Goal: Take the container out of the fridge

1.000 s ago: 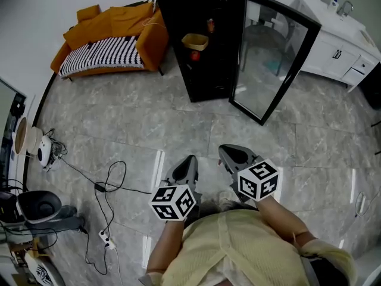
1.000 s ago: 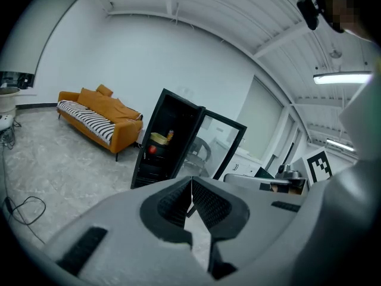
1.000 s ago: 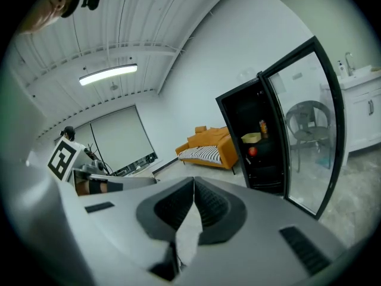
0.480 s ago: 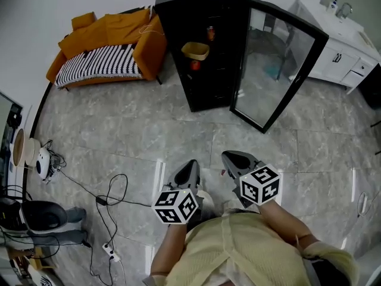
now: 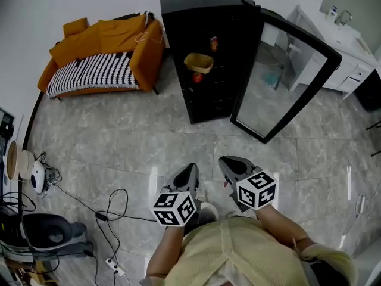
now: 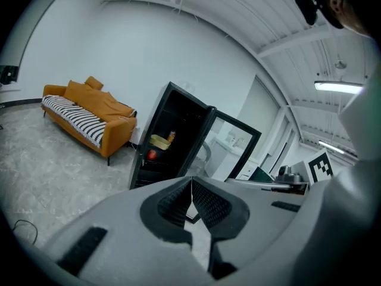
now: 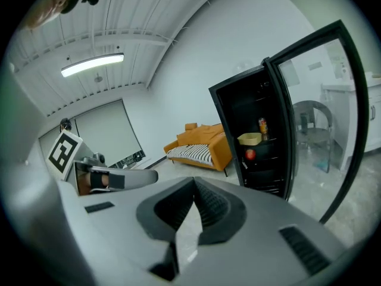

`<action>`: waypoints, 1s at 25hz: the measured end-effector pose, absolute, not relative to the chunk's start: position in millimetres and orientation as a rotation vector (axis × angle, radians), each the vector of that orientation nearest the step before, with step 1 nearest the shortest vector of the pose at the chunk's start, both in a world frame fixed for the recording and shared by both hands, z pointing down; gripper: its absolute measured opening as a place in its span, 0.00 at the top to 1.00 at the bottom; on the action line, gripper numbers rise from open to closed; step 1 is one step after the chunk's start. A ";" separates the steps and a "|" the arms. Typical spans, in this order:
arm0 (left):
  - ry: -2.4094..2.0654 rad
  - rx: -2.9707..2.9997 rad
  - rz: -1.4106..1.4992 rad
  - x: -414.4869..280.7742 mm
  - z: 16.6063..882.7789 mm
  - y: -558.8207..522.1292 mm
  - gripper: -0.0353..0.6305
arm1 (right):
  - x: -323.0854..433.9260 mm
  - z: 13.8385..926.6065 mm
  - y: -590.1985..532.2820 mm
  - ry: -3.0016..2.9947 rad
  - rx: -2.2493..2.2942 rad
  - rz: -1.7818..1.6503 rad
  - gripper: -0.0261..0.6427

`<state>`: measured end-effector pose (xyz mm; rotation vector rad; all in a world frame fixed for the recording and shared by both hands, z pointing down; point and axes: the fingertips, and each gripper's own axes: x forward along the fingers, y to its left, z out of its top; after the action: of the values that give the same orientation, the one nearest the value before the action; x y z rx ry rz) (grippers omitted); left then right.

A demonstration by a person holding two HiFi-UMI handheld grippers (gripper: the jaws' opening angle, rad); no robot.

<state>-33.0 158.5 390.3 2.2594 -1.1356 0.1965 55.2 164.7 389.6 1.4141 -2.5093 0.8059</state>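
Fridge (image 5: 208, 100) nearer; shut hand-held grippers (image 5: 191, 167) (image 5: 224, 161) forward

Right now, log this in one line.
fridge: open | container: on shelf | left gripper: shut, empty | right gripper: shut, empty

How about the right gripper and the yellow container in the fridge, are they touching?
Apart. The head view shows the right gripper near the person, with open floor between it and the yellow container on its shelf in the fridge.
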 end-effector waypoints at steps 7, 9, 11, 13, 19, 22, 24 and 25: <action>-1.087 2.270 0.219 -43.2 395.6 125.8 0.91 | 45.6 394.6 134.8 -2.467 1.451 0.813 0.92; -1.076 2.272 0.226 -47.1 396.9 118.4 0.91 | 43.4 395.5 127.4 -2.456 1.466 0.815 0.92; -1.066 2.275 0.233 -52.7 396.7 108.8 0.91 | 39.4 395.2 118.2 -2.447 1.481 0.817 0.92; -1.056 2.277 0.238 -59.1 395.9 99.0 0.91 | 33.9 394.7 108.6 -2.441 1.494 0.821 0.92; -1.038 2.309 0.257 -78.4 396.7 77.6 0.91 | 18.9 397.8 85.6 -2.422 1.531 0.822 0.92; -1.000 2.338 0.286 -82.9 396.4 70.8 0.91 | 13.6 396.0 77.7 -2.416 1.545 0.809 0.92; -0.962 2.322 0.283 -83.1 397.4 67.9 0.92 | 12.2 396.8 75.0 -2.407 1.548 0.802 0.92; -0.948 2.306 0.275 -83.6 397.9 66.4 0.92 | 11.6 397.7 73.7 -2.402 1.547 0.801 0.92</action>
<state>-83.6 66.4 397.9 2.3060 -0.9477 0.2747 11.6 73.7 397.7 1.5473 -2.4024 0.8006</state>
